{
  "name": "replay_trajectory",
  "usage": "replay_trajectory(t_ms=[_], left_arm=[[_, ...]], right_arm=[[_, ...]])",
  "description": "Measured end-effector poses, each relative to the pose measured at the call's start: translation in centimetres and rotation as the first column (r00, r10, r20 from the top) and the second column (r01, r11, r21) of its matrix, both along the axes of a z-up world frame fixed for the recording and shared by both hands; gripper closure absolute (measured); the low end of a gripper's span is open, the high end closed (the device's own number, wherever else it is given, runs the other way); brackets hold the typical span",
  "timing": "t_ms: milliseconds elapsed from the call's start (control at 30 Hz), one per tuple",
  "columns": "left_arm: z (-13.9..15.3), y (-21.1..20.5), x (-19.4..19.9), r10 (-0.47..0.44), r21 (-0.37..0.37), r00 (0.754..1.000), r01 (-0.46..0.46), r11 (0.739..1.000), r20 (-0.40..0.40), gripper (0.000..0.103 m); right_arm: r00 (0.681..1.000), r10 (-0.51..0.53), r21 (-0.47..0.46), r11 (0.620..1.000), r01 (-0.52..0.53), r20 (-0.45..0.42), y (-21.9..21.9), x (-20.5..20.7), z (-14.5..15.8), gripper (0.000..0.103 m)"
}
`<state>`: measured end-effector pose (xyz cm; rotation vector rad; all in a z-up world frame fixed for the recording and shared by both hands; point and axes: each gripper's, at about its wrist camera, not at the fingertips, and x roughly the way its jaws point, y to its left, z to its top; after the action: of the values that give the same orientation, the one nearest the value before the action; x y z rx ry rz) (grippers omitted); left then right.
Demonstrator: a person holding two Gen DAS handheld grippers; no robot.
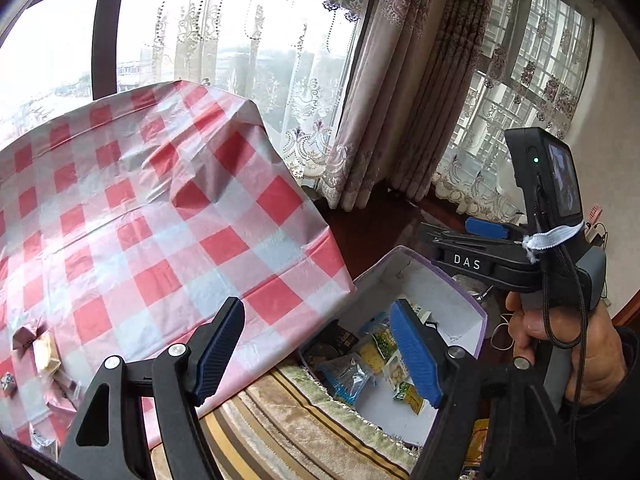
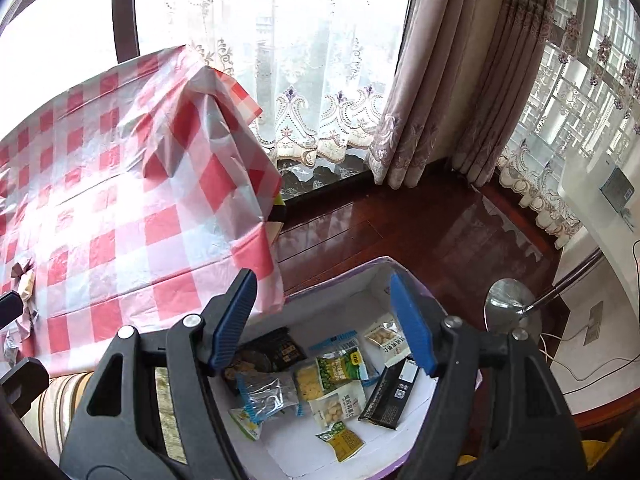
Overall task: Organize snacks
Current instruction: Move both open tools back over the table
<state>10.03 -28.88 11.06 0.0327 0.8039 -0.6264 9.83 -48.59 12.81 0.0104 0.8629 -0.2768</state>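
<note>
1. Snacks (image 2: pixel 320 380) lie loose in my white box (image 2: pixel 412 412) with a purple rim, which sits on the floor beside the table: a black packet, a clear packet with blue edges, green and yellow packets, two pale packets of round biscuits and a long black bar.
2. My right gripper (image 2: pixel 324 320) hangs over the box with its blue-padded fingers (image 2: pixel 236 320) spread wide and nothing between them.
3. My left gripper (image 1: pixel 320 356) is also released, its fingers (image 1: pixel 414 356) apart and empty, aimed at the near edge of the table and the box (image 1: pixel 472 304) below it.
4. From the left wrist view I see the right gripper (image 1: pixel 484 236) held by a hand (image 1: pixel 560 344) above the far side of the box; from that angle I cannot tell how its fingers stand.
5. A few more wrapped snacks (image 1: pixel 44 356) rest on the red and white checked tablecloth (image 1: pixel 152 208) near the table's left edge, well apart from the box.
6. Striped cushion (image 1: pixel 304 432) lies just beside the box, under the overhanging tablecloth.
7. Curtains (image 2: pixel 440 92) hang by the window beyond the dark wooden floor (image 2: pixel 400 232).
</note>
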Motion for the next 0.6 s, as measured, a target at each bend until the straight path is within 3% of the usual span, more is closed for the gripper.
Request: replay_trajectory(t_ms=[133,233,433,600], left_arm=[[0.3,5.4,-0.3,0.127,-0.001,0.992,-0.127,0.992,-0.008,0.025],[-0.2,9.9,-0.9,0.251,0.011,0.968,-0.251,0.968,-0.027,0.023],[-1.2,18.9,-2.0,0.450,-0.001,0.892,-0.450,0.893,-0.048,0.022],[-2.7,25.0,-2.7,0.585,0.008,0.807,-0.586,0.810,-0.084,0.021]], right_arm=[[0.995,0.102,0.024,0.995,-0.102,0.006,5.7,0.2,0.5,0.030],[0.980,0.196,0.048,0.979,-0.196,-0.012,9.9,-0.1,-0.2,0.030],[0.944,0.327,0.093,0.942,-0.323,-0.033,16.4,0.0,-1.6,0.030],[0.908,0.413,0.114,0.907,-0.405,-0.066,20.7,0.0,-3.0,0.030]])
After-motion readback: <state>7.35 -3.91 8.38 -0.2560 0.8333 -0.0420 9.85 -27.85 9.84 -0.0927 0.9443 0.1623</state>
